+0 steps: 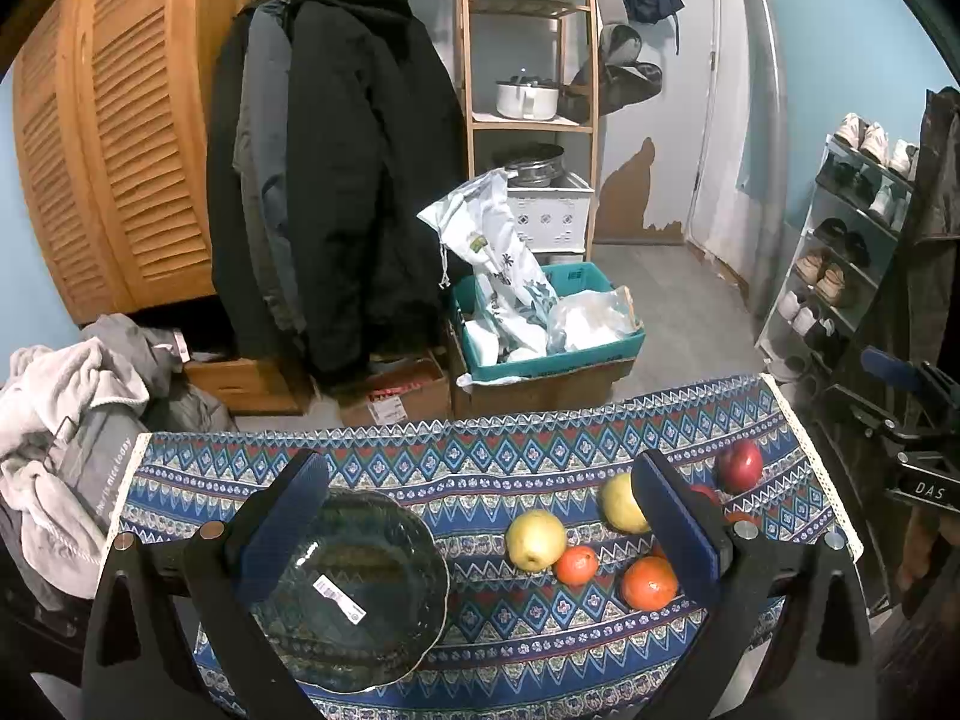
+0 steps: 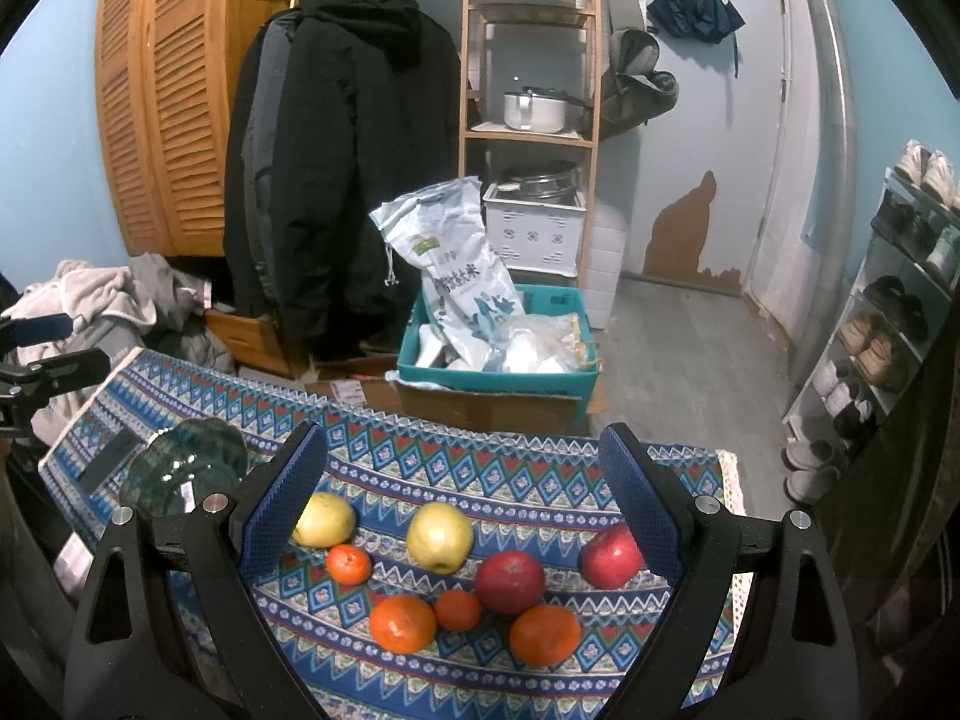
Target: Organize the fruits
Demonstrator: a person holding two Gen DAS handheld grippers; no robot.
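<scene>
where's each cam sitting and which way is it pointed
Left wrist: rides the left hand-held gripper, above the table's left part, facing the far wall; sees the glass plate between its open fingers, fruit to the right; the right hand-held gripper shows at the right edge.
Right wrist: rides the right hand-held gripper, above the table's right part, facing the same way; open fingers frame the apples and oranges; the left hand-held gripper shows at the left edge.
Shared: tablecloth, plate, fruit, black coat, teal crate.
</scene>
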